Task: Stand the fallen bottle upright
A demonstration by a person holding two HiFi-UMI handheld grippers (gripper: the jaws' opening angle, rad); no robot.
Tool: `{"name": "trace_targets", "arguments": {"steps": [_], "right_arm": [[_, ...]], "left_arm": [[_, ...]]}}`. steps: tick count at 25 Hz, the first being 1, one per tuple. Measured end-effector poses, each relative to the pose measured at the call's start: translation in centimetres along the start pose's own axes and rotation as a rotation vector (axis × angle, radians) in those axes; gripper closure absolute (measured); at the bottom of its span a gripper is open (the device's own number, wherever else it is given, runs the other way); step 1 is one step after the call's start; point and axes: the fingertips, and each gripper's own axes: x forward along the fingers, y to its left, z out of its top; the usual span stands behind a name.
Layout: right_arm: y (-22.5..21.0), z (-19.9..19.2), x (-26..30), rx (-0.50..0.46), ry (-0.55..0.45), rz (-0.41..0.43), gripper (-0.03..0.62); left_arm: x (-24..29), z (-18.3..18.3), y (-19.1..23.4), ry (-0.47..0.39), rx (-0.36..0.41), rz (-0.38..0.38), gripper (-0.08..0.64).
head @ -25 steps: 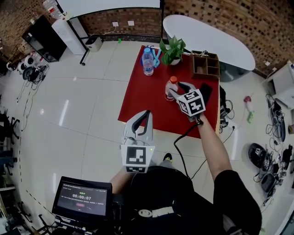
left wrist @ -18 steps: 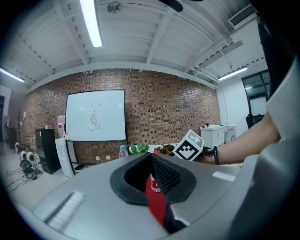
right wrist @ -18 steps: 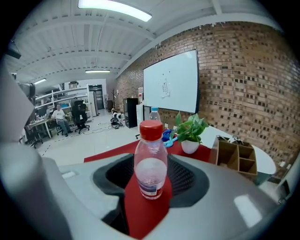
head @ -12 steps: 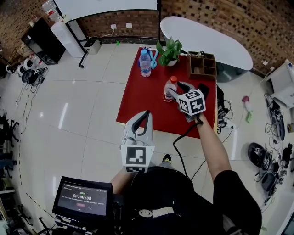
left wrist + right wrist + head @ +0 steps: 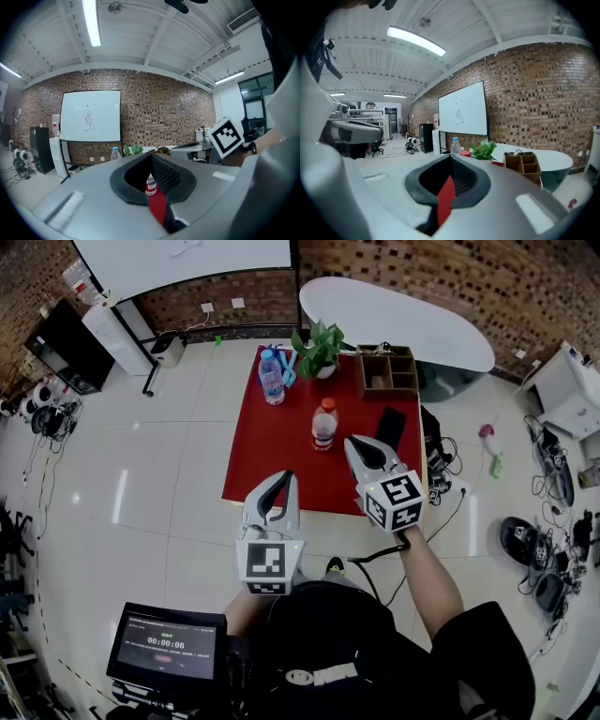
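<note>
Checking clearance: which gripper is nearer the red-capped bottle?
Right. In the head view the right gripper sits just below-right of the upright red-capped bottle, apart from it; the left gripper is farther, off its lower left.

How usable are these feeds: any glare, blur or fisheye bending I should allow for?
Head view: strong fisheye bends the brick wall; ceiling-light glare streaks the floor; the orange-capped bottle is sharp. Left gripper view: dark vignette in the corners, whiteboard clear. Right gripper view: same vignette, ceiling tube light blown out.

table (image 5: pixel 267 451) red | bottle (image 5: pixel 324 426) orange-red cap, white label | plant (image 5: pixel 316 346) green | marker cube (image 5: pixel 395 501) black-white squares
</note>
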Motion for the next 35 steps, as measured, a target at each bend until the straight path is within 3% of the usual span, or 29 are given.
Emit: {"name": "trace_targets", "arguments": {"steps": [9, 14, 19, 26, 35], "right_arm": [[1.3, -2.4, -7.0, 0.054, -0.015, 0.032, 0.589], [2.1, -1.4, -8.6, 0.121, -0.053, 0.111, 0.589], [3.5, -0.6, -9.2, 0.126, -0.074, 0.14, 0.589], [6.1, -0.8, -11.8, 0.16, -0.108, 0.131, 0.589], [18.6, -1.3, -19.5, 0.119, -0.115, 0.075, 0.589]], "left_arm": [[0.4, 0.4, -4.7, 0.009, 0.017, -0.016, 0.554], [0.4, -0.1, -7.1, 0.049, 0.03, 0.002, 0.554], [0.2, 0.0, -7.1, 0.057, 0.041, 0.006, 0.554], [-1.0, -0.5, -8.9, 0.04, 0.047, -0.056, 0.554], [-15.0, -0.3, -10.0, -0.051, 0.035, -0.097, 0.554]]}}
